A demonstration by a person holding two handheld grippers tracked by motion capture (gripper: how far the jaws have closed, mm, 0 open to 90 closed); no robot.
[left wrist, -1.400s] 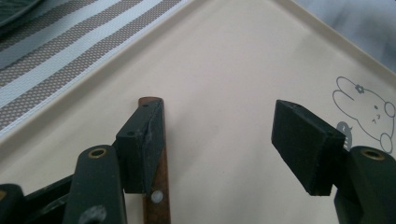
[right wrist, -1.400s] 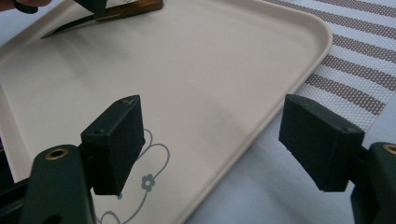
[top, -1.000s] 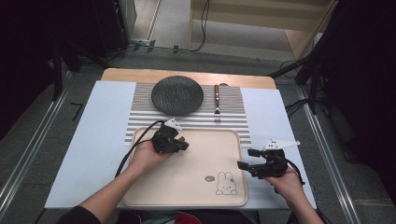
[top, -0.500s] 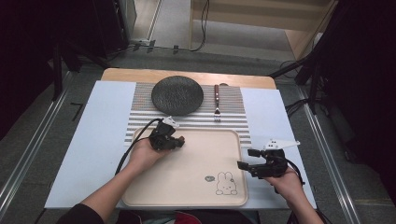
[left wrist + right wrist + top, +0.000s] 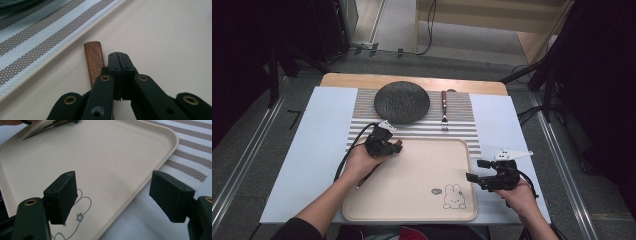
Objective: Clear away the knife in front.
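Note:
A knife with a brown wooden handle (image 5: 93,60) lies at the beige tray's (image 5: 422,210) far left corner. Its blade (image 5: 364,181) runs back under the person's left hand toward the tray's left rim. My left gripper (image 5: 394,147) sits low over that corner with its jaws pressed together (image 5: 120,61); the handle shows just left of them and passes under the left jaw. My right gripper (image 5: 472,176) hovers at the tray's right edge, jaws wide apart (image 5: 112,190) and nothing between them. The rabbit drawing (image 5: 453,196) lies near it.
A dark round plate (image 5: 402,102) and a fork (image 5: 444,112) with a wooden handle rest on the striped placemat (image 5: 462,131) beyond the tray. A pale blue sheet (image 5: 317,145) covers the table around them. Cables trail from both grippers.
My left gripper has shifted a little to the left and back along the tray's far left corner. The right gripper has stayed where it was.

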